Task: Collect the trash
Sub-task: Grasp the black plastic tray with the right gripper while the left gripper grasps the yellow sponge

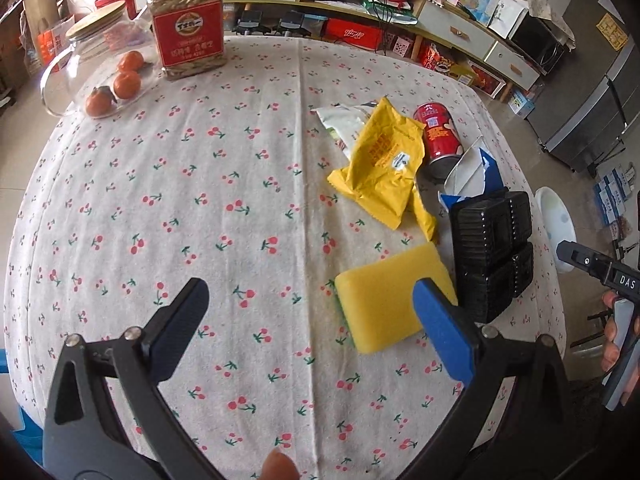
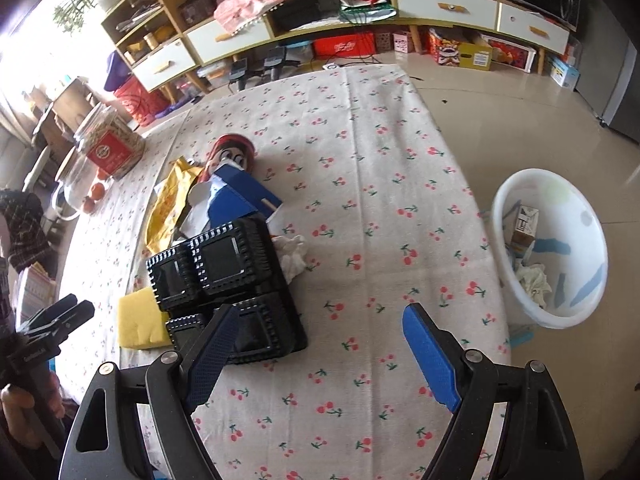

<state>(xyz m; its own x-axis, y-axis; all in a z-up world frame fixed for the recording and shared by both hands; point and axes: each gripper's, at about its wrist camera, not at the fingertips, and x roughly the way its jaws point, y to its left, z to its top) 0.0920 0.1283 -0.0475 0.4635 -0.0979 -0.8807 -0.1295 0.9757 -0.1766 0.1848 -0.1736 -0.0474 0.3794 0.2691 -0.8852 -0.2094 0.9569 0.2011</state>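
Observation:
Trash lies on the right part of the cherry-print table [image 1: 224,216]: a yellow wrapper [image 1: 384,164], a red can [image 1: 438,136] on its side, a torn blue carton [image 2: 236,196], a black plastic tray [image 2: 228,276], a crumpled white tissue [image 2: 292,252] and a yellow sponge [image 1: 384,300]. My left gripper [image 1: 312,308] is open and empty above the cloth, left of the sponge. My right gripper [image 2: 320,328] is open and empty, its left finger over the tray's near edge. A white bin [image 2: 556,248] on the floor to the right holds a small box and tissue.
A jar of seeds [image 1: 188,20], a glass jar [image 1: 88,56] and three oranges [image 1: 120,80] stand at the table's far left. Shelves and drawers line the back wall. The tiled floor lies beyond the table's right edge.

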